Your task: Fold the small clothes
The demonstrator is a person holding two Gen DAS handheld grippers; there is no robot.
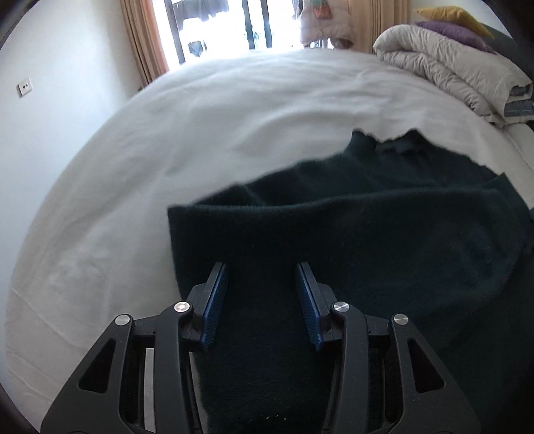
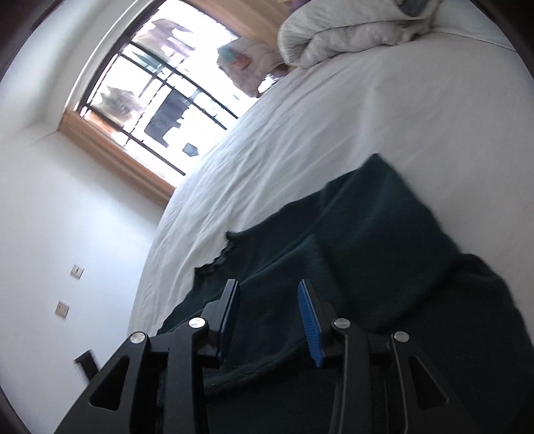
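Observation:
A dark green knitted garment [image 1: 367, 233] lies spread on the white bed sheet [image 1: 200, 133], with a folded layer across its near part and a ragged-looking edge at the far side. My left gripper [image 1: 261, 267] hovers over its near left corner, blue pads apart, nothing pinched between them. In the right wrist view the same garment [image 2: 383, 240] stretches away over the sheet [image 2: 333, 117]. My right gripper [image 2: 268, 283] stands open above a fold of it, pads clear of the fabric.
A bundled pale duvet [image 1: 450, 66] sits at the far right of the bed, with a yellow pillow [image 1: 447, 15] and a purple pillow [image 1: 457, 35] behind it. A barred window [image 2: 150, 83] and a white wall with sockets [image 2: 76, 272] lie beyond the bed's left edge.

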